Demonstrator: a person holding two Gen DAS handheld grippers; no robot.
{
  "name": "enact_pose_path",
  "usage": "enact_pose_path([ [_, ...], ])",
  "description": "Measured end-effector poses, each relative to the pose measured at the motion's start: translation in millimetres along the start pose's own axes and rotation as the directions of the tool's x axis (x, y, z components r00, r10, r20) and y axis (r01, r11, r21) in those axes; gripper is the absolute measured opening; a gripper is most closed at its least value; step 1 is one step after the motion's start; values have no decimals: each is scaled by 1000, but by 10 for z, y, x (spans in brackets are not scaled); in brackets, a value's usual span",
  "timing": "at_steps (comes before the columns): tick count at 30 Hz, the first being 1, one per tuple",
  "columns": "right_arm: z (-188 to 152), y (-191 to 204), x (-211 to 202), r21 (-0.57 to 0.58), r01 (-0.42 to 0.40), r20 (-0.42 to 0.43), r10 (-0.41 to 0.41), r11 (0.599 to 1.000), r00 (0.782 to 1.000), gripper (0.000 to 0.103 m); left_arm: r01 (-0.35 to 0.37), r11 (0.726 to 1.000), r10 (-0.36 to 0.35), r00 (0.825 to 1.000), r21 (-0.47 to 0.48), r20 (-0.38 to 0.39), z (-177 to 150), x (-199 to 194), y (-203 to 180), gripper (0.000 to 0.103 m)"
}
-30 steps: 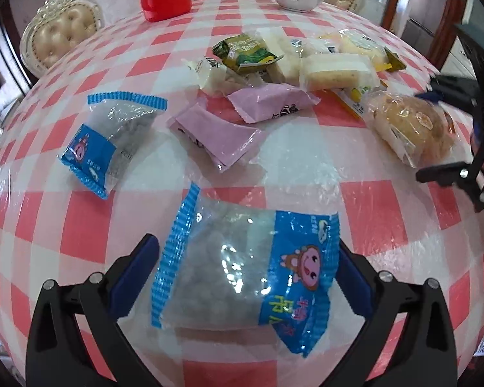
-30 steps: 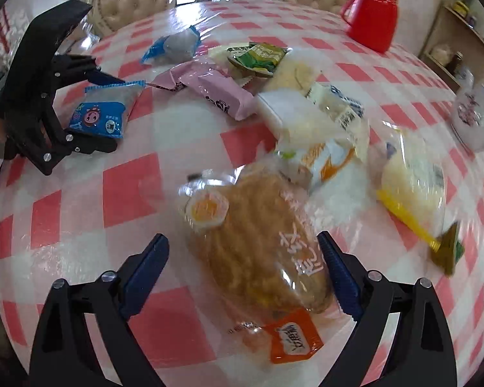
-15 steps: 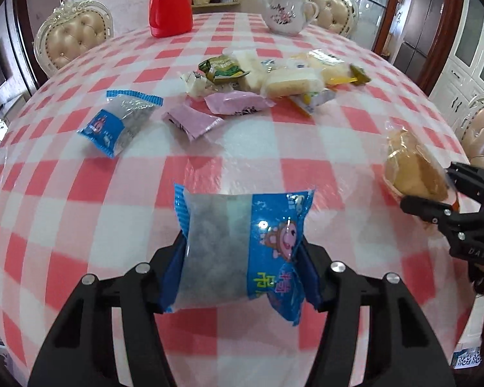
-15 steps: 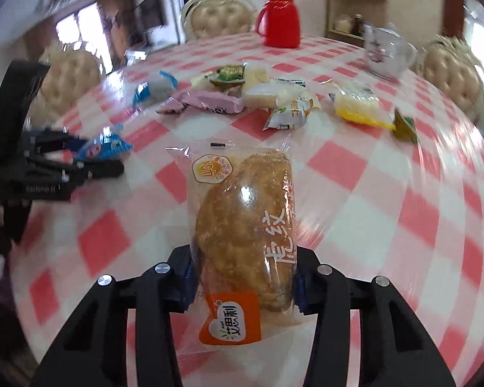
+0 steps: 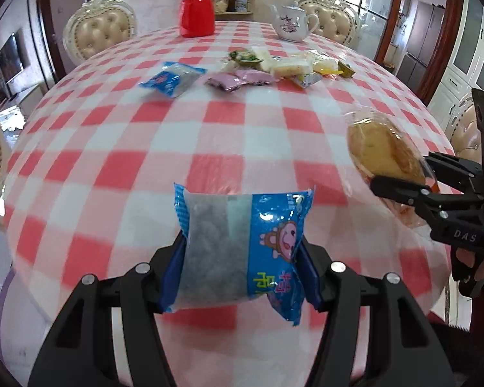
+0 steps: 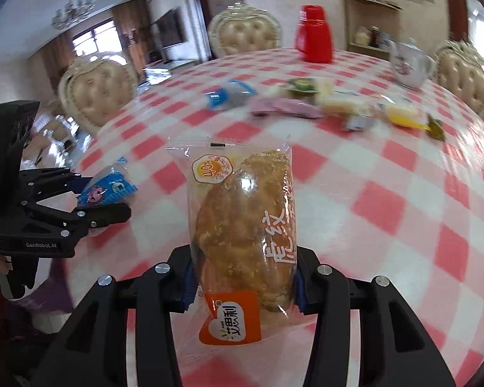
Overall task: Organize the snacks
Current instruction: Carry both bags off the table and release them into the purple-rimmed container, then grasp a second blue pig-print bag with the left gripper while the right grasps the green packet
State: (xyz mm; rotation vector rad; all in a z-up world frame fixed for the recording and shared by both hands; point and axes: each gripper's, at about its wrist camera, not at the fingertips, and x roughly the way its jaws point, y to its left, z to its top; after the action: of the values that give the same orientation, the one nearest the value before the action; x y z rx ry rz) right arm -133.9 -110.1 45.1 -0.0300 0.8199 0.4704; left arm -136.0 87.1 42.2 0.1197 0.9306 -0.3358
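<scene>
My left gripper (image 5: 242,264) is shut on a blue and clear snack bag (image 5: 242,251) with a cartoon pig, held above the red-checked table (image 5: 209,135). My right gripper (image 6: 243,274) is shut on a wrapped golden bread bun (image 6: 245,219) with an orange label. In the left wrist view the right gripper (image 5: 400,177) shows at the right edge with the bun (image 5: 380,151) in it. The right wrist view has the left gripper (image 6: 103,196) at the left, pinching the blue bag (image 6: 108,188).
A pile of snack packs (image 5: 274,67) lies at the table's far side, with another blue bag (image 5: 172,79) and pink packets (image 5: 238,80). A red jug (image 5: 197,9) and a white teapot (image 5: 292,22) stand behind them. Cushioned chairs (image 5: 100,32) ring the table.
Both grippers closed on their packs, lifted them off the table and drew back toward the near edge. The snack pile now looks farther away.
</scene>
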Motion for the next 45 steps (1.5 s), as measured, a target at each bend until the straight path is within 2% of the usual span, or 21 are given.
enact_pose_path([
  [8,29,849,102,-133,-80,-14,79,988,997,46,-66,993,70,997,-96,33,-483,-479,492,61],
  [16,97,1715,316,-262,-177,-60,167,949,984,46,-196,960,203,979,-198,16,-947,-859,1132,61],
  [21,73,2261,440,-345,-243,-111,218,906,970,46,-275,930,280,960,-245,-15,-1246,-1084,1513,61],
  [24,12,2638,490,-408,-287,-150,247,867,957,46,-301,911,306,952,-281,-28,-1410,-1197,1704,61],
  [30,-172,3130,634,-487,-336,-225,256,806,940,46,-386,860,380,921,-335,-85,-1647,-1308,2079,61],
  [32,-233,3235,691,-487,-377,-256,283,788,924,48,-415,835,404,908,-360,-111,-1686,-1307,2189,64],
  [33,-255,3266,719,-472,-405,-275,306,783,911,48,-422,826,407,905,-372,-123,-1696,-1295,2216,67],
  [34,-267,3269,732,-461,-420,-290,315,781,904,49,-430,810,410,902,-399,-139,-1710,-1281,2272,78],
  [35,-275,3262,737,-442,-444,-306,334,780,892,50,-440,793,418,896,-421,-149,-1712,-1270,2306,82],
  [36,-266,3222,721,-418,-466,-307,362,780,880,50,-444,788,421,894,-427,-152,-1706,-1270,2312,82],
  [37,-243,3156,693,-399,-472,-292,379,786,878,50,-450,784,429,891,-427,-152,-1683,-1272,2297,82],
  [39,-147,2918,614,-344,-458,-227,401,819,887,54,-470,777,454,879,-419,-145,-1595,-1294,2242,84],
  [40,-95,2767,584,-299,-456,-194,414,838,889,56,-479,773,471,872,-416,-130,-1511,-1311,2188,89],
  [41,-46,2595,548,-249,-453,-159,425,856,891,57,-481,774,483,869,-413,-106,-1418,-1325,2123,94],
  [43,24,2220,481,-158,-435,-105,423,886,900,57,-459,795,481,875,-396,-49,-1169,-1303,1947,97],
  [44,41,1997,416,-119,-415,-60,411,902,910,57,-444,809,468,883,-386,-35,-1063,-1270,1867,97],
  [45,44,1790,339,-88,-378,-8,379,921,925,58,-408,836,433,901,-366,-17,-864,-1189,1719,97],
])
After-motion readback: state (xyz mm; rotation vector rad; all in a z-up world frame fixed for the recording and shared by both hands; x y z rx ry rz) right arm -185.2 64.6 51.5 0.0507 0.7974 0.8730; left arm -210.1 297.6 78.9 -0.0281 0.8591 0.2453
